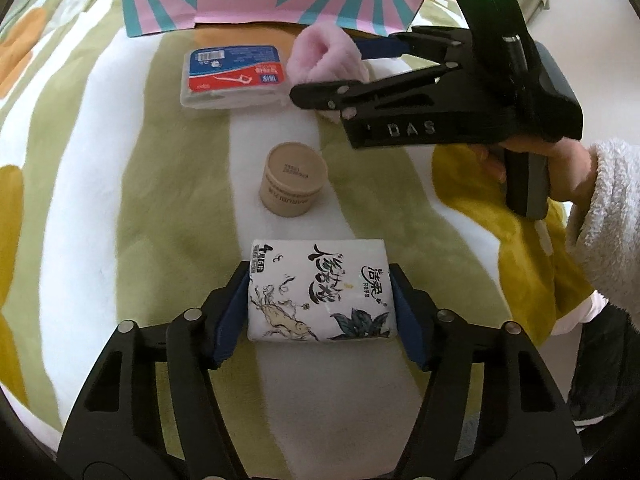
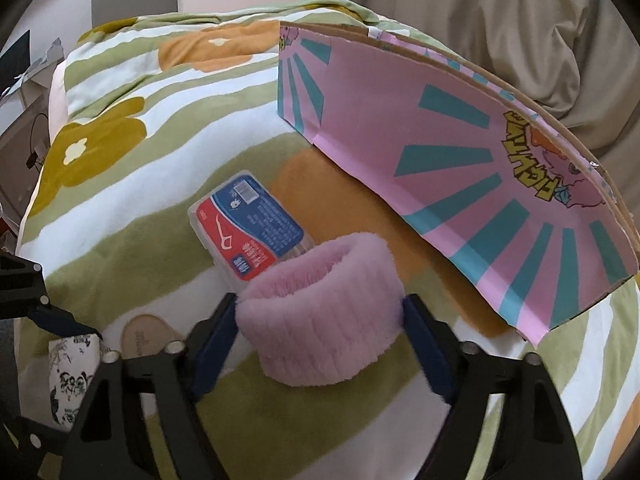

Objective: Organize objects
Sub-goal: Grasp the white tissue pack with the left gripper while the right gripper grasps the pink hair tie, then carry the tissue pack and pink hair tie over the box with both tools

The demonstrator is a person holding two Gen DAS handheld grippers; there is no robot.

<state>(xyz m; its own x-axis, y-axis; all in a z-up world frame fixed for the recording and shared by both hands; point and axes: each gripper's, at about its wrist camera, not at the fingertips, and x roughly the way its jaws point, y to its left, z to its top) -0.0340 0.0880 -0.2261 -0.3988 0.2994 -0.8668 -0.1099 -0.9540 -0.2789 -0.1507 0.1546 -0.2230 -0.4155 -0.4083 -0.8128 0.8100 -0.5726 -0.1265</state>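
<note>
My left gripper (image 1: 320, 304) is shut on a white tissue pack (image 1: 320, 292) with black ink drawings, just above the striped blanket. My right gripper (image 2: 320, 316) is shut on a fluffy pink wristband (image 2: 320, 304), which also shows in the left wrist view (image 1: 320, 60) near the box. A tan round jar (image 1: 294, 178) stands in the middle of the blanket. A clear floss-pick box (image 1: 234, 76) with a red and blue label lies beyond it, and shows in the right wrist view (image 2: 250, 224) just past the wristband.
A pink and teal cardboard box (image 2: 460, 184) stands at the far side of the blanket (image 1: 100, 200), open at the top. The person's hand in a white fleece sleeve (image 1: 600, 216) holds the right gripper. Grey curtains hang behind the box.
</note>
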